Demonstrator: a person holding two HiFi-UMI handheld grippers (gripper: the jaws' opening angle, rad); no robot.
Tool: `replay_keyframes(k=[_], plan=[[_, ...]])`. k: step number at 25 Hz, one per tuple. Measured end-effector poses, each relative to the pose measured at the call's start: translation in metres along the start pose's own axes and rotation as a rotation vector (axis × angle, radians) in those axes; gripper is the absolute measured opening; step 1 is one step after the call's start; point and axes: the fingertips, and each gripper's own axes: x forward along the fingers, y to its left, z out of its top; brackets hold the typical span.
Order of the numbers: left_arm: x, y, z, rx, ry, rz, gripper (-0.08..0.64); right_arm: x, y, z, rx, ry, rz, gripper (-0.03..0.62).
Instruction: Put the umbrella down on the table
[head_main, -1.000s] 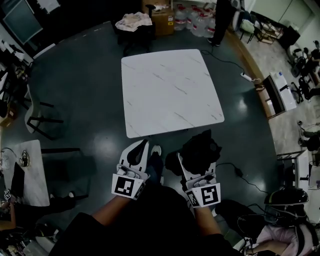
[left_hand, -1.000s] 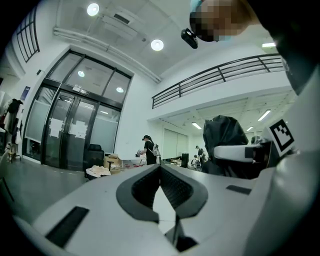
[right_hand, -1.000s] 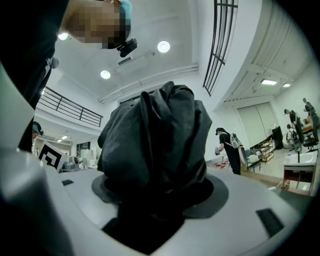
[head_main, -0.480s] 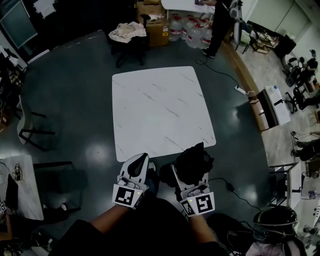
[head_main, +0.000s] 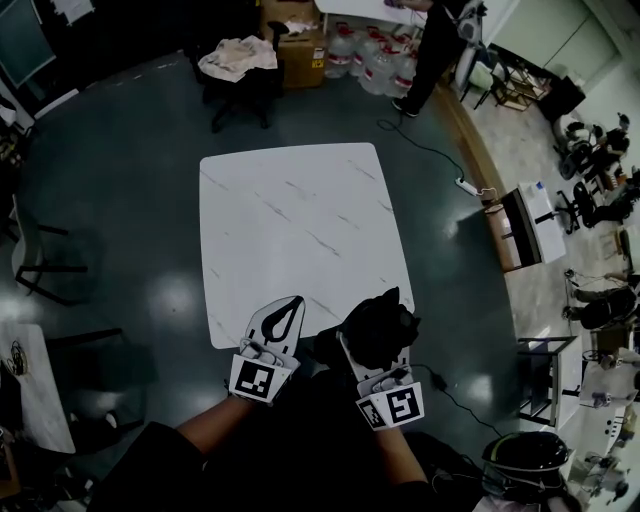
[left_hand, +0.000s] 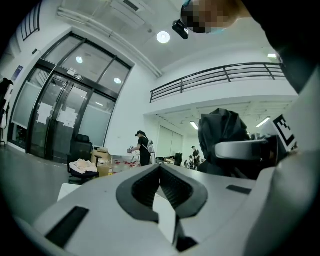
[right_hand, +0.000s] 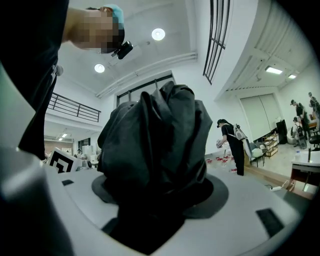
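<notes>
A folded black umbrella (head_main: 378, 322) (right_hand: 155, 145) stands upright in my right gripper (head_main: 372, 345), whose jaws are shut on it just off the near right corner of the white marble table (head_main: 295, 230). The umbrella's bundled cloth fills the right gripper view and also shows at the right of the left gripper view (left_hand: 225, 137). My left gripper (head_main: 281, 322) hovers over the table's near edge, its jaws shut with nothing between them (left_hand: 160, 172).
Dark floor surrounds the table. A chair with cloth on it (head_main: 236, 62), a cardboard box (head_main: 296, 40) and water bottles (head_main: 365, 62) stand beyond the far edge, with a person (head_main: 432, 45) there. A power strip (head_main: 468, 186) lies on the floor at right.
The table has slid down and left in the head view, nearer to both grippers. The left gripper now overlaps the table's near edge; the umbrella stays held in the right.
</notes>
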Motion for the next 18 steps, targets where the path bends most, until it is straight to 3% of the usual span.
replay_keyframes(k=[4, 6, 10, 18], plan=[[0.023, 0.000, 0.003, -0.013, -0.004, 0.019, 0.017, 0.016, -0.014, -0.005, -0.090, 0.037, 0.010, 0.319], [0.036, 0.000, -0.005, -0.007, 0.003, 0.032, 0.017, 0.024, -0.026, -0.011, -0.072, 0.044, 0.029, 0.319], [0.064, -0.002, -0.010, 0.076, -0.013, 0.057, 0.017, 0.044, -0.055, -0.021, -0.016, 0.051, 0.073, 0.319], [0.127, 0.011, -0.022, 0.067, 0.047, 0.164, 0.017, 0.088, -0.123, -0.031, 0.058, 0.102, 0.160, 0.319]])
